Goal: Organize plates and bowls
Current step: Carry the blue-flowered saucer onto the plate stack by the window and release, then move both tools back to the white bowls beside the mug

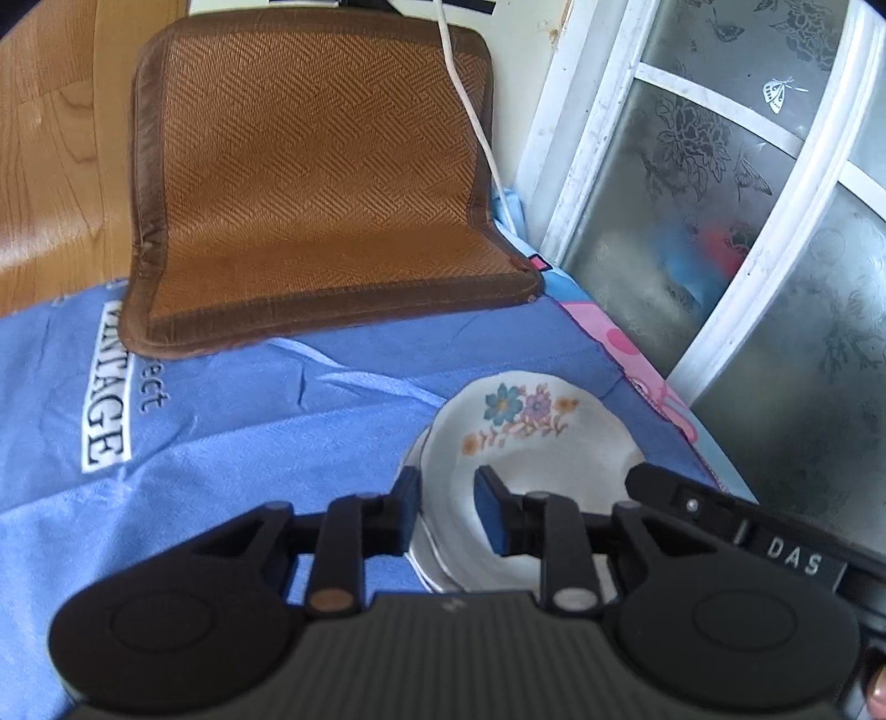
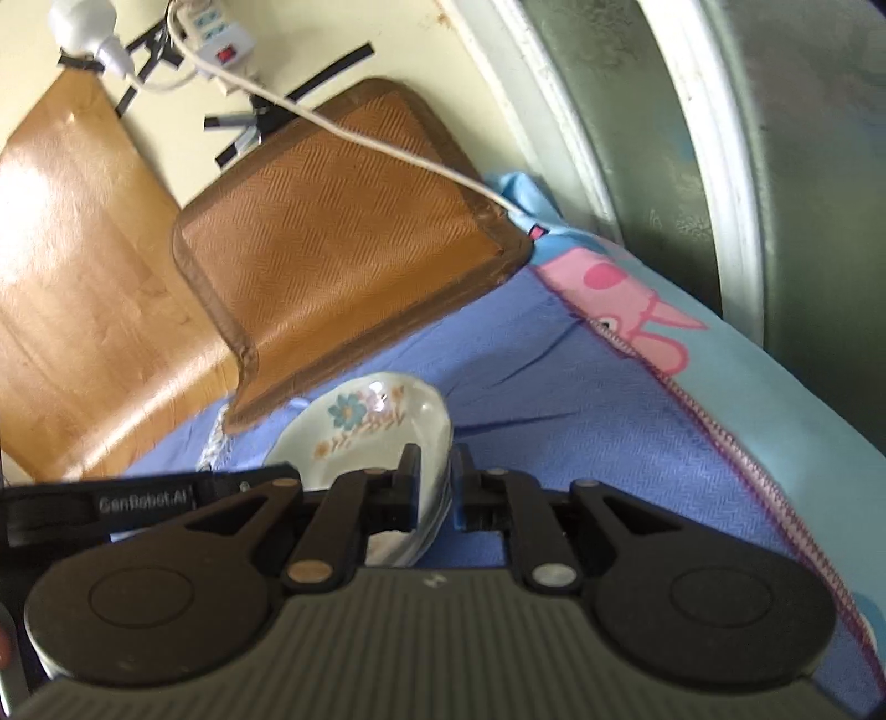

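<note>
A white bowl with a flower pattern sits on the blue cloth; it looks like a stack of nested bowls. My left gripper straddles the bowl's left rim, one finger outside and one inside, with a gap to the rim. In the right wrist view the same bowl is tilted. My right gripper is shut on its right rim. The left gripper's body shows at the left there, and the right gripper's body shows at the right in the left wrist view.
A brown woven mat leans against the wall behind the bowl. A white cable runs from a power strip over the mat. A frosted glass window stands close on the right. A cartoon-print sheet lies along the right edge.
</note>
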Demonstrator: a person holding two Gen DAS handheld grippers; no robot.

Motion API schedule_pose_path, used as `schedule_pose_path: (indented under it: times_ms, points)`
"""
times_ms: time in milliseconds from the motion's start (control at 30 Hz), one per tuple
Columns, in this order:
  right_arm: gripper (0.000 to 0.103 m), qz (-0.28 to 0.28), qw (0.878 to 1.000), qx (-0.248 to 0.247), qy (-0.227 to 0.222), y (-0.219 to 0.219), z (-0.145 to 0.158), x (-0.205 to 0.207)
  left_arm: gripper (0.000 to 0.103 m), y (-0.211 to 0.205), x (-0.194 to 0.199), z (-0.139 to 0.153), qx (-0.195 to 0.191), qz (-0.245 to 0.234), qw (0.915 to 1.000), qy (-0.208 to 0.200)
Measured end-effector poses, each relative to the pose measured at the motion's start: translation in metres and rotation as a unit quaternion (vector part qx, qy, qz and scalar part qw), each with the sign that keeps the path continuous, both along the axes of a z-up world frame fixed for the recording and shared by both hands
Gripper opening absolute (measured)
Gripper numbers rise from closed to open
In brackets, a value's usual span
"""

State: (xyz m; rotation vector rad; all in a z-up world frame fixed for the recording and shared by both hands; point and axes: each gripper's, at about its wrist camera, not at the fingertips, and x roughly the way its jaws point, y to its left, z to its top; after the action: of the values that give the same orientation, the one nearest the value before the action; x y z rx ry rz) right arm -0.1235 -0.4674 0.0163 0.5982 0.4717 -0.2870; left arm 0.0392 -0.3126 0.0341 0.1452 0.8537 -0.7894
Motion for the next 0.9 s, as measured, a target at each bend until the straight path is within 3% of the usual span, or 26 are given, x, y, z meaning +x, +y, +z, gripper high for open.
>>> schedule_pose_path:
  times_ms: [300, 900]
  points:
    - [0.018, -0.013, 1.000, -0.022, -0.017, 0.006, 0.009, -0.006, 0.027, 0.021, -0.004, 0.016, 0.001, 0.018, 0.9992, -0.037]
    - [0.018, 0.052, 0.998, -0.038, -0.009, 0.076, 0.020, 0.011, 0.029, 0.103, -0.017, 0.013, 0.029, 0.068, 0.9926, -0.097]
